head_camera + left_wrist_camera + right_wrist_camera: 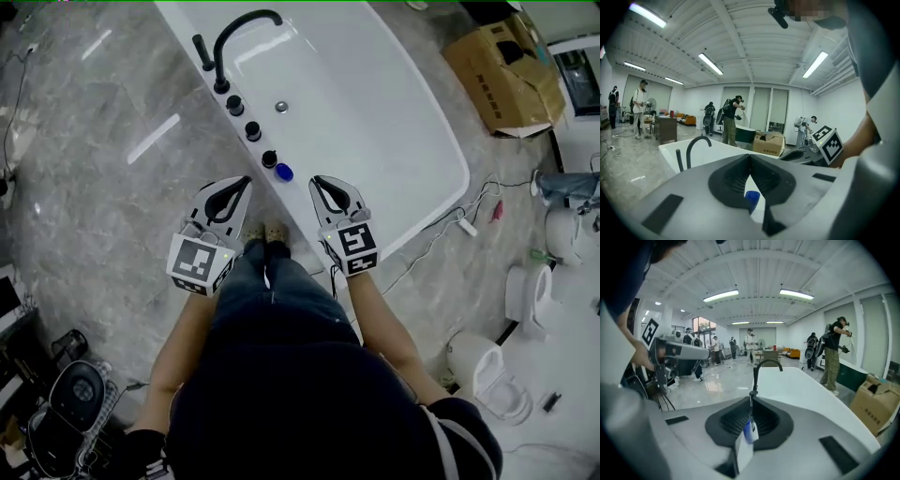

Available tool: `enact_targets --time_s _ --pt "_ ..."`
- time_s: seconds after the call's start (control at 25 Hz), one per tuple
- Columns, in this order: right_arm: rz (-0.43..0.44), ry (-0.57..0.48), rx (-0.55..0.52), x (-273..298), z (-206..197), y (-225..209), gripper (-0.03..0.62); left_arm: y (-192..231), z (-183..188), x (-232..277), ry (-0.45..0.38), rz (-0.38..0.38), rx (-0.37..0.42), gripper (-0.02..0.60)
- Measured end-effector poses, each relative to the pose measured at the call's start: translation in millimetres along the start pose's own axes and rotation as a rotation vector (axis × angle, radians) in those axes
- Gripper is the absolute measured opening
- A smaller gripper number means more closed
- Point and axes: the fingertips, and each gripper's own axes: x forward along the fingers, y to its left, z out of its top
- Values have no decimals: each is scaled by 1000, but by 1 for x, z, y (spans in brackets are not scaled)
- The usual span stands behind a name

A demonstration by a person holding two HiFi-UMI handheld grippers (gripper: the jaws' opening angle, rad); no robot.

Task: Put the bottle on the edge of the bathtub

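A small white bottle with a blue cap point(283, 172) stands on the near edge of the white bathtub point(375, 122), beside the last black knob. My left gripper point(247, 180) hangs just left of it and my right gripper point(315, 179) just right of it, both apart from the bottle, with their jaws together and nothing held. In the left gripper view the blue cap point(752, 200) shows below the shut left gripper point(750, 158). In the right gripper view the bottle point(749, 432) shows below the shut right gripper point(751, 399).
A black faucet point(234, 37) and several black knobs point(253, 131) line the tub edge. A cardboard box point(502, 70) lies at the far right, toilets point(525, 300) and cables on the floor at right, equipment point(75, 398) at lower left. People stand in the background.
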Motion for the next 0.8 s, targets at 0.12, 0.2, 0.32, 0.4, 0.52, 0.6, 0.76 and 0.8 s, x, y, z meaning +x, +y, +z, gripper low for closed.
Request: enact_targets --time_s 0.12,0.2,0.32,0.4,0.52,0.6,0.76,0.8 --pt "-84 -72 20 -9 42 -20 29 14 30 3 -66 -5 49 23" --pt "-137 -132 20 -24 74 -30 28 16 56 0 -110 5 65 23" --pt "-209 -255 -2 -52 130 -38 28 18 96 -6 -170 37 79 23" --pt "-252 -335 -26 -75 165 -39 28 16 126 -14 -213 47 90 23" --pt "-307 -449 -54 -110 216 -39 28 10 178 -30 -302 65 128 23" --pt "-334 -501 -67 -132 243 -39 28 6 210 -40 -347 91 155 23" --pt "-365 -543 -96 -167 274 -32 28 -4 248 -60 -403 108 172 23" --pt "-371 -546 -102 -172 277 -31 28 -5 252 -63 -410 110 177 23"
